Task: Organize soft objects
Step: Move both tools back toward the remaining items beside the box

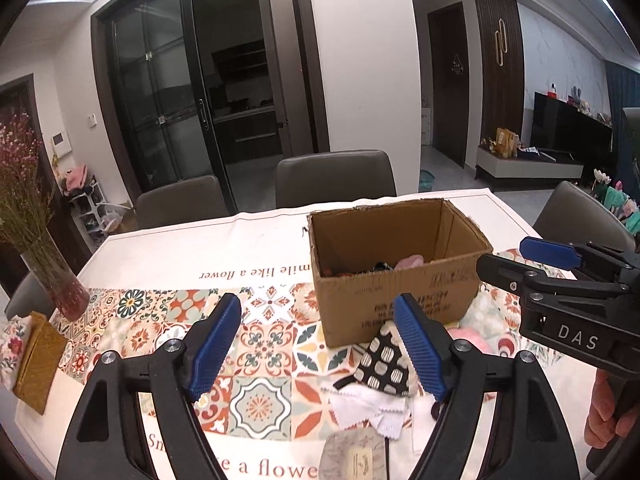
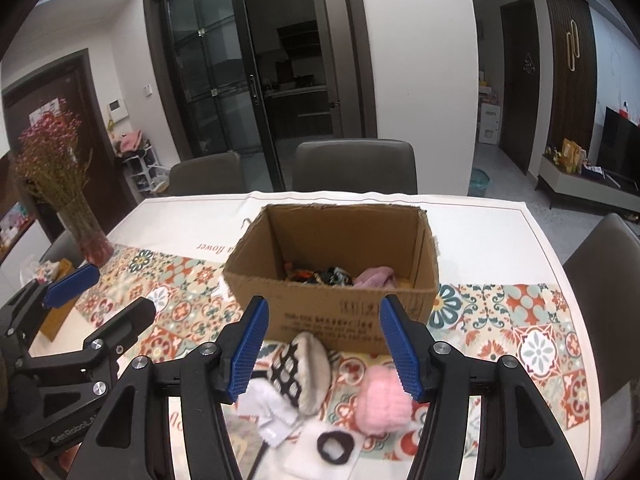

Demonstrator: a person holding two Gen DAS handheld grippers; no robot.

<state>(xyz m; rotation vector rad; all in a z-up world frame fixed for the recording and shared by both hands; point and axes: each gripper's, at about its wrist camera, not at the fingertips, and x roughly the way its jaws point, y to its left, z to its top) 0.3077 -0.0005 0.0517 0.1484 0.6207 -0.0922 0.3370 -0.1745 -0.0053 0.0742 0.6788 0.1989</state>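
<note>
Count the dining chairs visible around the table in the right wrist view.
4. Two stand side by side at the far edge, one on the left and one on the right; one at the right side; one barely shows behind the vase. Nearer ones may be hidden.

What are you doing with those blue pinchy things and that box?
A person is tidying soft things into the cardboard box. Some already lie inside. Both the left gripper and right gripper are open and empty. A patterned pouch, a pink fluffy piece and white cloths wait on the table in front of it.
</note>
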